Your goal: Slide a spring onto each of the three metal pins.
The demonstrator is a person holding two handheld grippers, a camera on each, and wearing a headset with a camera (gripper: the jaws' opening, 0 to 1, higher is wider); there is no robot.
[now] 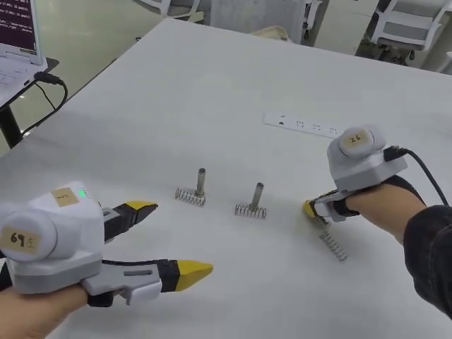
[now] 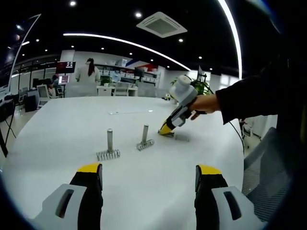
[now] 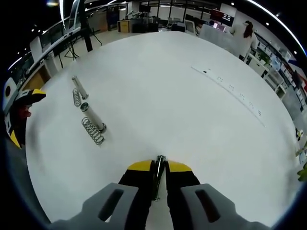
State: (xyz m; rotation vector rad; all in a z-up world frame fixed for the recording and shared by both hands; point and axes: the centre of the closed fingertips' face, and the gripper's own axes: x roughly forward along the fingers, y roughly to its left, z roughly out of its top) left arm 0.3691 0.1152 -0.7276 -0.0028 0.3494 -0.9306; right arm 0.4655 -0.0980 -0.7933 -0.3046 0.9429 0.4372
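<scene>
Right gripper view is showing the right hand-held gripper (image 3: 159,166) clamping a slim grey metal pin (image 3: 157,187) down at the white tabletop (image 3: 192,96). The loose coiled steel spring (image 1: 333,245) is lying just beside it, nearer the person, its axis slanting away. The left hand-held gripper (image 1: 180,237) is hanging open, well apart.

Two pins (image 1: 201,181) stand beside lying springs (image 1: 190,197); third pin (image 3: 159,175) gripped, third spring (image 1: 333,245) loose.

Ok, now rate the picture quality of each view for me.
Head view: soft even light, sharp, faint shadows under the springs. Left gripper view: fisheye bends the ceiling light strips, ceiling dark. Right gripper view: table edge bows, the left claw at the margin is soft, the pin in the right claw is sharp.
</scene>
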